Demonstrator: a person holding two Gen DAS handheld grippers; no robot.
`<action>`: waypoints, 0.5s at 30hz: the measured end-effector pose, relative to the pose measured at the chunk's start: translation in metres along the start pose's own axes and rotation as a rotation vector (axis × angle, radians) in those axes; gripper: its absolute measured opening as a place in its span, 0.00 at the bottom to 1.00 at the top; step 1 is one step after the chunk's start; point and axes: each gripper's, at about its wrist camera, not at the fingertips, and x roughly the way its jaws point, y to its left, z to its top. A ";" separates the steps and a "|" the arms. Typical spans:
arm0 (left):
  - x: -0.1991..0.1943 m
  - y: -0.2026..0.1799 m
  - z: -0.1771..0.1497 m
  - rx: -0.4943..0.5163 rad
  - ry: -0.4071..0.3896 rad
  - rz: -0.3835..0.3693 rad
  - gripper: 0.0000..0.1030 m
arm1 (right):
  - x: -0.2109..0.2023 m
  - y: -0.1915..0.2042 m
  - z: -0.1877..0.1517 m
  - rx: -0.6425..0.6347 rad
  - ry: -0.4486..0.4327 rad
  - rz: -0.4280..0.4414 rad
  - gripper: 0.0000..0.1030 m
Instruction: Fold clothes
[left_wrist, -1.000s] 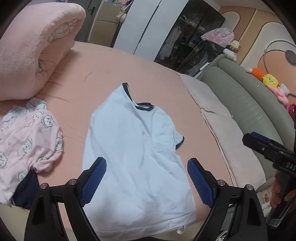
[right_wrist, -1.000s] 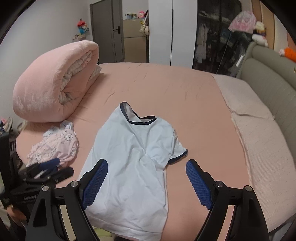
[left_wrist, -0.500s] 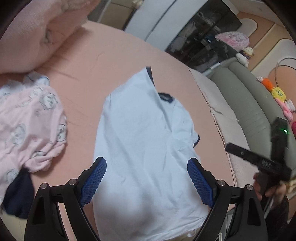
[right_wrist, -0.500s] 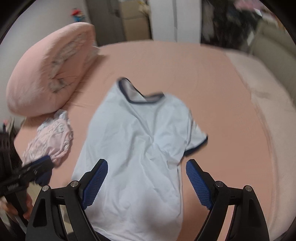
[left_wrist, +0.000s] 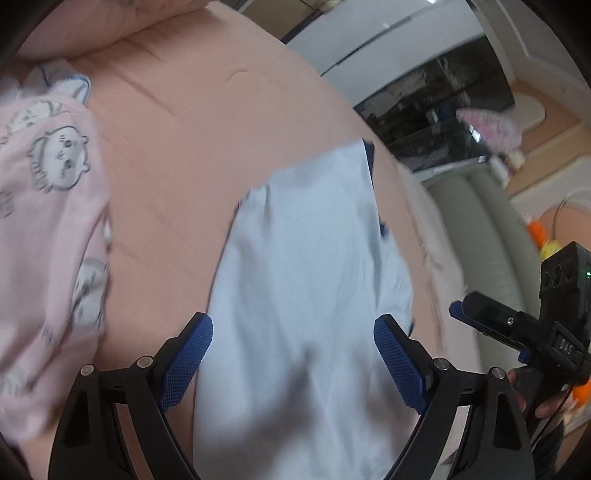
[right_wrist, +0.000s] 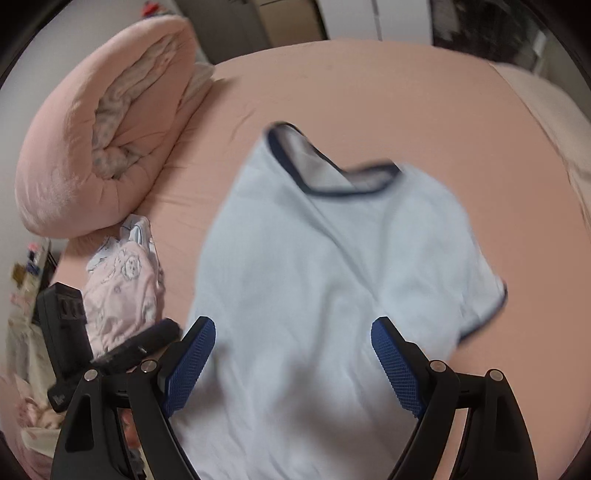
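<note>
Clothes lie on a big bed with a pink sheet (right_wrist: 388, 85). One is a light blue T-shirt (right_wrist: 332, 288) with a dark blue trim at the neck and the sleeve. It is spread out in the middle of the bed, with the neck at the far end and the bottom edge close to the cameras. It has some soft wrinkles. To the left of it sits a crumpled pink piece of clothing with little cartoon faces (left_wrist: 48, 206). The two do not touch, and pink sheet shows between them.

The left gripper (left_wrist: 293, 360) hangs over the lower part of the T-shirt. Its two blue fingers (left_wrist: 186, 363) are spread wide apart and nothing is pinched between them. The right gripper (right_wrist: 293, 360) also hangs over the lower part of the T-shirt. Its blue fingers (right_wrist: 397, 365) are spread wide too, with nothing held. Whether the fingertips touch the cloth cannot be told.

A rolled-up pink quilt (right_wrist: 92, 147) lies at the far left of the bed, behind the pink clothing. A grey padded headboard (left_wrist: 491, 229) runs along the right side of the bed. A dark glass wardrobe (left_wrist: 443, 103) stands past the bed.
</note>
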 end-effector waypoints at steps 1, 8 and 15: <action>0.000 0.006 0.007 -0.028 -0.008 -0.020 0.87 | 0.002 0.010 0.008 -0.018 -0.015 -0.007 0.84; 0.007 0.036 0.040 -0.201 0.010 -0.153 0.87 | 0.044 0.062 0.011 -0.104 -0.045 -0.130 0.84; 0.029 0.028 0.051 -0.170 0.120 -0.083 0.87 | 0.089 0.068 0.003 0.061 -0.072 -0.111 0.84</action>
